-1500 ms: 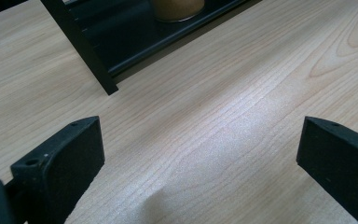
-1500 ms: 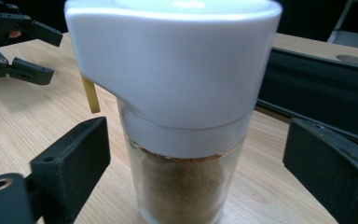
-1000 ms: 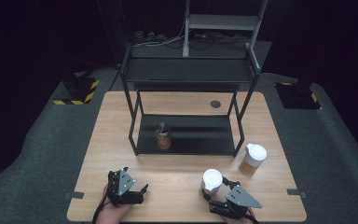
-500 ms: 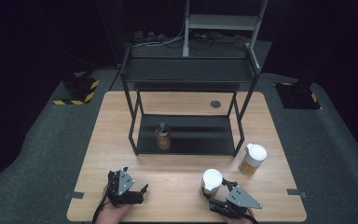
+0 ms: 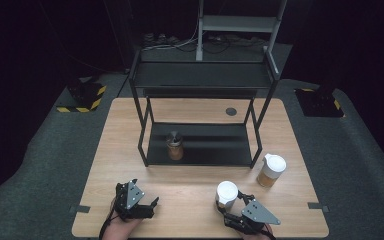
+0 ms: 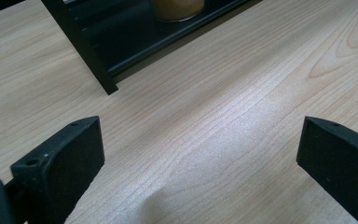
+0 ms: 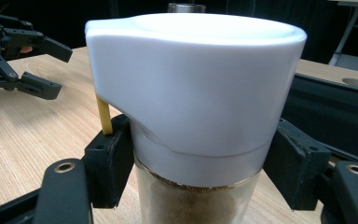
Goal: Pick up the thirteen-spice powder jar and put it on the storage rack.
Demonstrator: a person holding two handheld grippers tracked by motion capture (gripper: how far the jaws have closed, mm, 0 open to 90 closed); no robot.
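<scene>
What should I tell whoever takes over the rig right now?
Right gripper: shut on the near white-lidded jar, which stands on the table.
Left gripper: open, empty, low over the table.
Second white-lidded jar: on the table beside the rack's right leg.
Dark-lidded jar: on the rack's bottom shelf.
Done: the grip. Left: probably lifting this jar onto the rack, then the other.

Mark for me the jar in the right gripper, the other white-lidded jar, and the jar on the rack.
gripped jar [image 7: 193,93], right gripper view, on its white lid
second white-lidded jar [image 5: 271,170], high view, on its lid and glass
rack jar [image 5: 175,146], high view, on its body
</scene>
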